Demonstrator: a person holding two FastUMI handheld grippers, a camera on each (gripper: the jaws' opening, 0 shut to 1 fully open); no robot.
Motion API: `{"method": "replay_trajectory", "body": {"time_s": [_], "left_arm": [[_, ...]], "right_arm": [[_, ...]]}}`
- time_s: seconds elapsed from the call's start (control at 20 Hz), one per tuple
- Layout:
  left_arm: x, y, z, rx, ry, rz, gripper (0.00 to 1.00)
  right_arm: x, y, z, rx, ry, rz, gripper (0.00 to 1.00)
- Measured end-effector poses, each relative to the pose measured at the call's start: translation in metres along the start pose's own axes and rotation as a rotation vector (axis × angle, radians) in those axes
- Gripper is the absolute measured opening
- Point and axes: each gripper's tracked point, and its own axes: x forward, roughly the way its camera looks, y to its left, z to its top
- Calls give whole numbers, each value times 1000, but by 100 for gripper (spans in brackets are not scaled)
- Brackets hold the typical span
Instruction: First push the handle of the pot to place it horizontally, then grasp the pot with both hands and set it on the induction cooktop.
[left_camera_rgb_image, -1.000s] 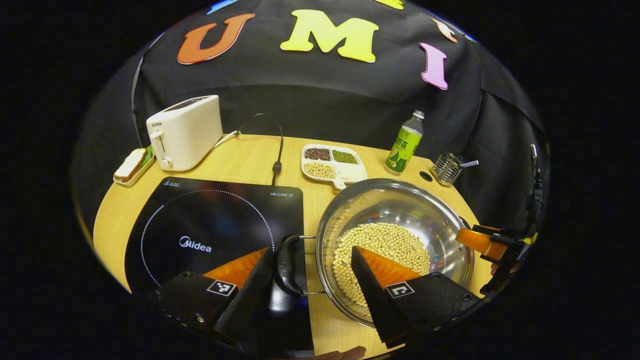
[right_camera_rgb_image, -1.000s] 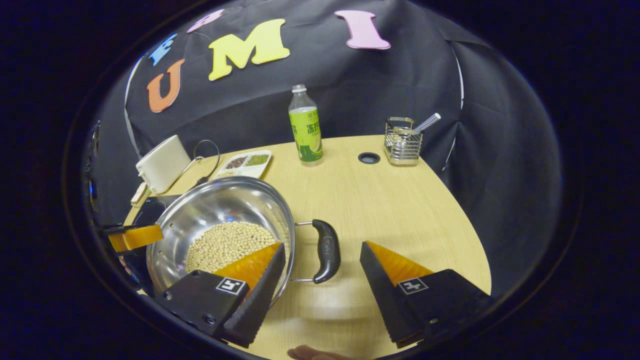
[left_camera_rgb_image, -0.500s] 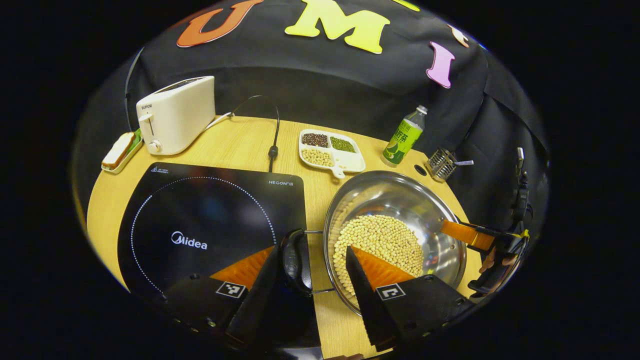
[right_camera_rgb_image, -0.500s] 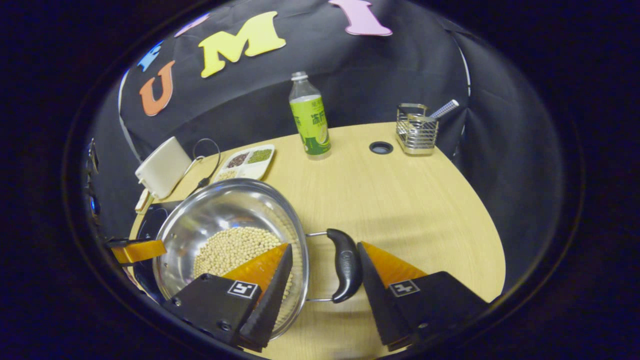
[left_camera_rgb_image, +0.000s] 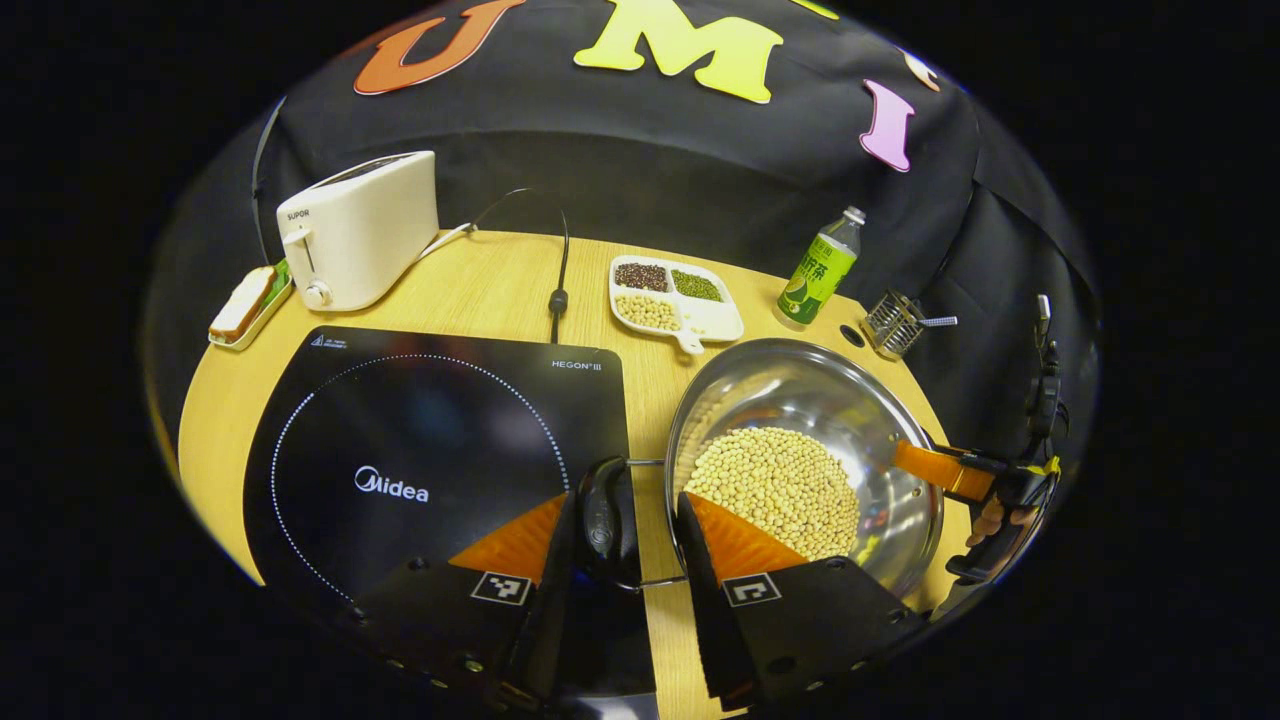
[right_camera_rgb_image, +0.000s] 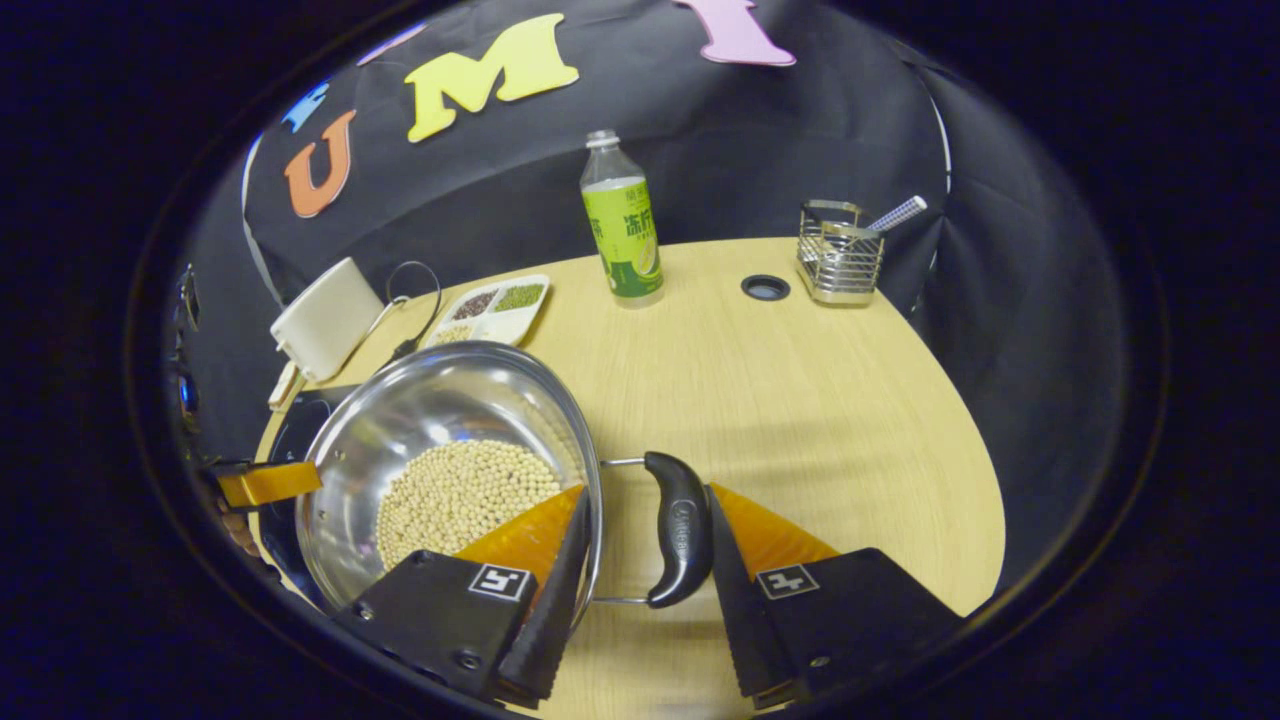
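Round steel pot, curved handles

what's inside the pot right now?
The pot holds a heap of pale round beans. The left gripper hides the beans' near edge; bare steel shows elsewhere.

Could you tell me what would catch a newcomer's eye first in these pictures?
Most likely the shiny steel pot of pale beans on the wooden table, right of the black induction cooktop. The left gripper and right gripper each straddle one of its black side handles.
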Motion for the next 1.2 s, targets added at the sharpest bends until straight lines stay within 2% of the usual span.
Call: {"method": "replay_trajectory", "body": {"time_s": [0.05, 0.1, 0.25, 0.3, 0.35, 0.4, 0.45, 0.65, 0.95, 1.2], "left_arm": [[0, 1, 1, -4, -2, 7, 44], [-2, 1, -1, -22, 0, 17, 55], [-9, -6, -9, -30, 4, 30, 50], [-13, -9, -13, -24, 15, 33, 60], [-16, -13, -18, -17, 23, 29, 50], [-20, -18, -20, -10, 21, 24, 60], [-24, -22, -20, -6, 14, 21, 50], [-45, -35, -12, 1, -14, 0, 49], [-91, -32, 17, 47, -100, -12, 49], [-129, -8, 40, 46, -172, 0, 49]], "right_arm": [[0, -1, 1, -13, -1, 8, 65], [-1, 0, 2, -8, -3, 8, 64], [-12, -4, -8, -7, 28, 7, 61], [-17, -7, -10, -1, 28, 7, 60], [-24, -10, -12, 8, 28, 4, 60], [-30, -13, -13, 11, 24, 2, 60], [-38, -15, -14, 13, 19, 0, 60], [-71, -17, -7, 17, -20, -12, 59], [-118, 9, 10, 43, -57, 22, 58], [-141, 52, 28, 23, -93, 60, 58]]}}
